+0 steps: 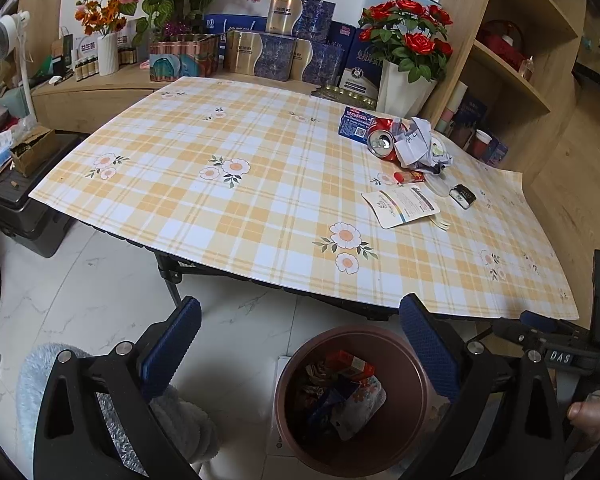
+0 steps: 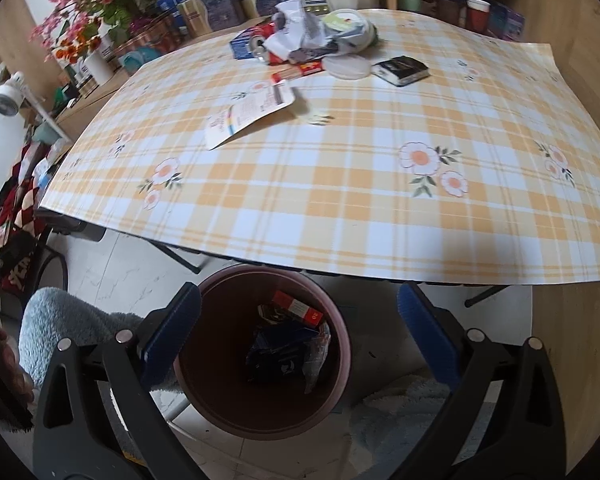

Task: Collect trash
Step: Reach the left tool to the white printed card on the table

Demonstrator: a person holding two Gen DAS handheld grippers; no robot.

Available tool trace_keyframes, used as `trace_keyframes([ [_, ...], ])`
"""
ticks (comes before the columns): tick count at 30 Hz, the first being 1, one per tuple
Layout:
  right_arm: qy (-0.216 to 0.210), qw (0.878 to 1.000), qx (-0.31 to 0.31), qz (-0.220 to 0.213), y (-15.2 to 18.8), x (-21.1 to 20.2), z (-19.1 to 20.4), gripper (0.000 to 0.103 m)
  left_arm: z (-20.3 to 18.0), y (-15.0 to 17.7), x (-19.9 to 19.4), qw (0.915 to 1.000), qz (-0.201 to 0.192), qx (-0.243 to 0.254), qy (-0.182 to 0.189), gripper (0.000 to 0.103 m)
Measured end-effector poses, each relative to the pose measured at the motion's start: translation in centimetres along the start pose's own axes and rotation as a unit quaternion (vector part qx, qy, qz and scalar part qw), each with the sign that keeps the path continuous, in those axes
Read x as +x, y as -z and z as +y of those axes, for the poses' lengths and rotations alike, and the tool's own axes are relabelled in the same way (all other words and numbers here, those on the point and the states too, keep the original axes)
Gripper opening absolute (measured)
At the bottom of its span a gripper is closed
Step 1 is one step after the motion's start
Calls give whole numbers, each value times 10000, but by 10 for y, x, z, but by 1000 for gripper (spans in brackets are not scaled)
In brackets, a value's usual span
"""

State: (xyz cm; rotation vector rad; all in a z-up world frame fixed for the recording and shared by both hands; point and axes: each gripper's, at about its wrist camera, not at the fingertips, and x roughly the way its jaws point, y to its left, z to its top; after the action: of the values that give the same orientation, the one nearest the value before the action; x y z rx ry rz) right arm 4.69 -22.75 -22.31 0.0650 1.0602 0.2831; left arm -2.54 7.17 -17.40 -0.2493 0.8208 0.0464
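We see one brown bin (image 2: 260,360) on the floor at the table's near edge, holding perhaps three wrappers. Both our left gripper (image 1: 300,344) and right gripper (image 2: 298,332) hang over it, jaws apart, empty. One crushed can (image 1: 382,142) lies far right.

White letters "DAS" stand on a small black label plate (image 1: 561,357) on the black gripper frame at the lower right of the left wrist view. Back on the wooden sideboard, a white sign (image 1: 88,45) behind the ribbed white vase carries the Chinese characters 益生菌. The crumpled white paper (image 1: 412,142) beside the red drink can shows handwriting, too small to read. Print on the blue boxes, the white pouch and the packets in the brown bin stays illegible.
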Motion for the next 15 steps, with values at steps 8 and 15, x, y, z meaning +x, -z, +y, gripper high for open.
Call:
trace_keyframes([
  [8,248,9996,159,-52,-4,2,-19,97,-1,2,11,9998,214,27,-12,97],
  [15,184,9993,299,-104,-9,6,-30,97,-9,3,32,9982,565,215,17,97],
])
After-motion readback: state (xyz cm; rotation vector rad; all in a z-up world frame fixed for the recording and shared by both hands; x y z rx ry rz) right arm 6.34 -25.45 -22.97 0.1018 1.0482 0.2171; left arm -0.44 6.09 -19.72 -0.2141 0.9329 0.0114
